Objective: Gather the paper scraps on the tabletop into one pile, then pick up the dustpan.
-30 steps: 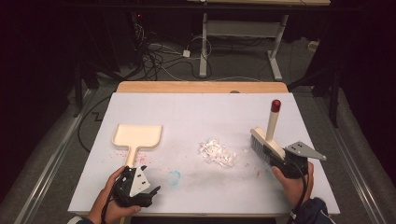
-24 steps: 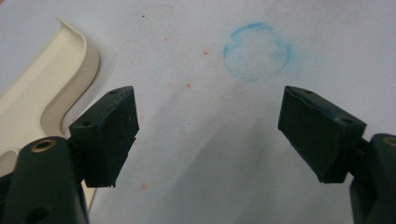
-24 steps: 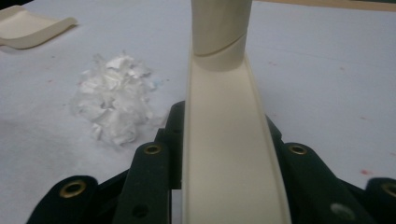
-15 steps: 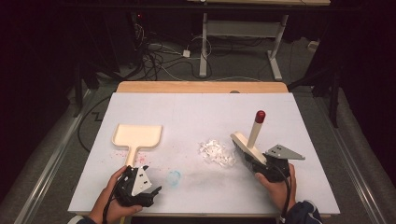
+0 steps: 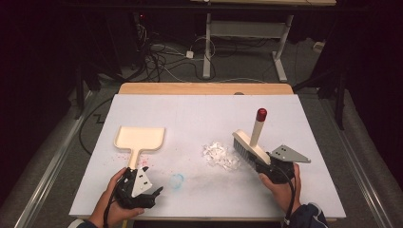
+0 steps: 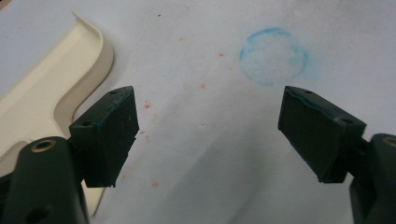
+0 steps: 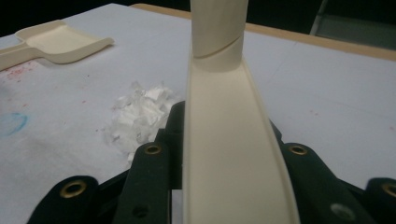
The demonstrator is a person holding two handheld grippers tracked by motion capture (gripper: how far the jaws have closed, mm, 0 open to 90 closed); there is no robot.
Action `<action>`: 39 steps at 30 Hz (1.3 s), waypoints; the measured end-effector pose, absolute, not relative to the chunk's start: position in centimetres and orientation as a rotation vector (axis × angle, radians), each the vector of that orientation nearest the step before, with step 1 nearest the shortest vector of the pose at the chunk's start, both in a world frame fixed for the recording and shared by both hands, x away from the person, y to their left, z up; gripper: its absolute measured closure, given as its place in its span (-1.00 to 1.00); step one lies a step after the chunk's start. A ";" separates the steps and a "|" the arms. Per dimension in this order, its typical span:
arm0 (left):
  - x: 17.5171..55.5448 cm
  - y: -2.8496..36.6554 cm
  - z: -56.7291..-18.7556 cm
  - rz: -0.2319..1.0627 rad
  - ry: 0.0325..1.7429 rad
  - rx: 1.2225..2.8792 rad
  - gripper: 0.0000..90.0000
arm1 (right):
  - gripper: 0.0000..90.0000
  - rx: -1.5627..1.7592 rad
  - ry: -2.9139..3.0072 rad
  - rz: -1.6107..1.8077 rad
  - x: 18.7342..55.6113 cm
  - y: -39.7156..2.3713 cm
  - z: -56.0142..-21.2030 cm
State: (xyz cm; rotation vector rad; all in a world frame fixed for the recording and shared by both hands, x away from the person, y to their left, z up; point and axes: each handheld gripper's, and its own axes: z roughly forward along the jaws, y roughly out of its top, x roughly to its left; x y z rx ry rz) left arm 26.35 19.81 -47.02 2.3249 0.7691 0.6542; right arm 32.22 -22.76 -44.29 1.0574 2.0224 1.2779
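A cream brush [image 5: 251, 145] with a red-tipped handle is clamped by its back in my right gripper [image 5: 260, 162], right of the table's middle. Its bristles rest on the table just right of a small pile of white paper scraps [image 5: 220, 156]. In the right gripper view the brush back [image 7: 219, 56] runs up between the jaws, with the scraps [image 7: 140, 114] to its left. A cream dustpan [image 5: 139, 139] lies flat at the left, handle toward me. My left gripper [image 5: 145, 179] sits open just beside that handle's end, and the left gripper view [image 6: 212, 130] has nothing between its jaws.
A faint blue ring [image 5: 177, 180] and red specks mark the white tabletop [image 5: 199, 114]. A wooden strip [image 5: 204, 88] edges the far side. Beyond it, cables and desk legs stand on the dark floor.
My right gripper has carried the brush leftward up to the paper scraps, and the handle now leans slightly differently. The left gripper and the dustpan have stayed put.
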 end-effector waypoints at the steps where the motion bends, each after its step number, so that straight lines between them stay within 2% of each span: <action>1: 26.3 19.8 -47.0 0.654 0.769 2.325 -0.57 | 0.51 1.057 2.022 1.278 32.2 -22.8 -44.3; 19: 27.6 23.1 -46.6 0.686 1.027 2.201 -0.57 | 0.51 0.958 1.955 1.312 32.3 -26.1 -42.6; 26: 28.8 24.5 -47.1 0.677 1.208 2.167 -0.57 | 0.51 0.942 1.943 1.310 32.4 -27.1 -42.2; 30: 29.5 25.3 -47.6 0.637 1.304 2.141 -0.56 | 0.51 0.955 1.938 1.309 32.6 -27.4 -42.2; 39: 30.7 26.0 -48.2 0.557 1.387 2.100 -0.56 | 0.51 0.951 1.940 1.295 32.6 -27.4 -42.3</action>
